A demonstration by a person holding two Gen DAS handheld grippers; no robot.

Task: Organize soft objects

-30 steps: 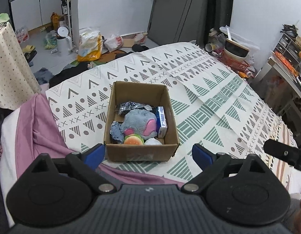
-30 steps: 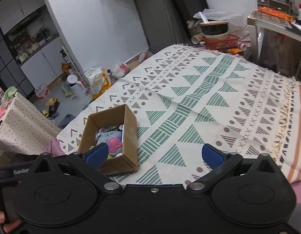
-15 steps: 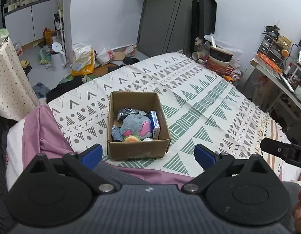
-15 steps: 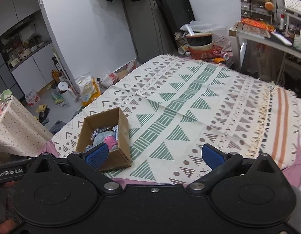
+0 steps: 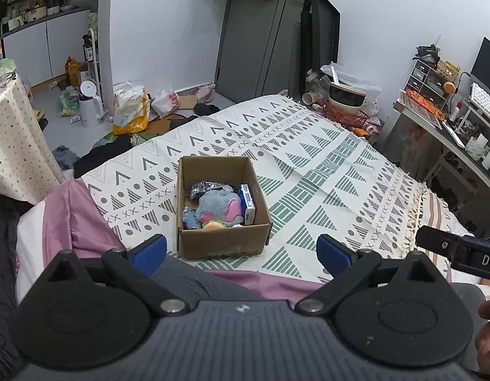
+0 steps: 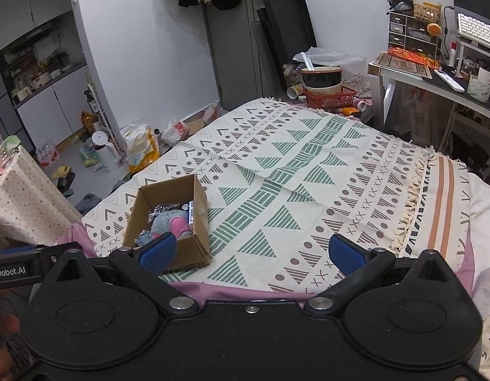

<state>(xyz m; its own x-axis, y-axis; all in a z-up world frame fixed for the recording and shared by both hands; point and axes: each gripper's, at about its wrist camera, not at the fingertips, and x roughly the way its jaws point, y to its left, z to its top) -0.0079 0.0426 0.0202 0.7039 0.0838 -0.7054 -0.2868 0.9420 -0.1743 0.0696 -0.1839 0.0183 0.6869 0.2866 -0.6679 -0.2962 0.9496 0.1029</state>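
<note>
Each handheld gripper is black, with two round disc housings, silver pivot screws and angled arms ending in blue ribbed pads. The left gripper [image 5: 241,249] has a grey ridged centre plate; the right gripper [image 6: 251,252] has a plain black one. White lettering marks their side bars. Grey trouser fabric [image 5: 194,277] covers the person's legs.

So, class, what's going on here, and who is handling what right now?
A person holds two grippers above a bed, and neither grips anything. The left gripper and the right gripper are both open, hanging short of the cardboard box on the patterned blanket. The box holds a grey and pink plush toy, a blue carton and crinkled wrappers. Nothing lies out on the blanket.
</note>
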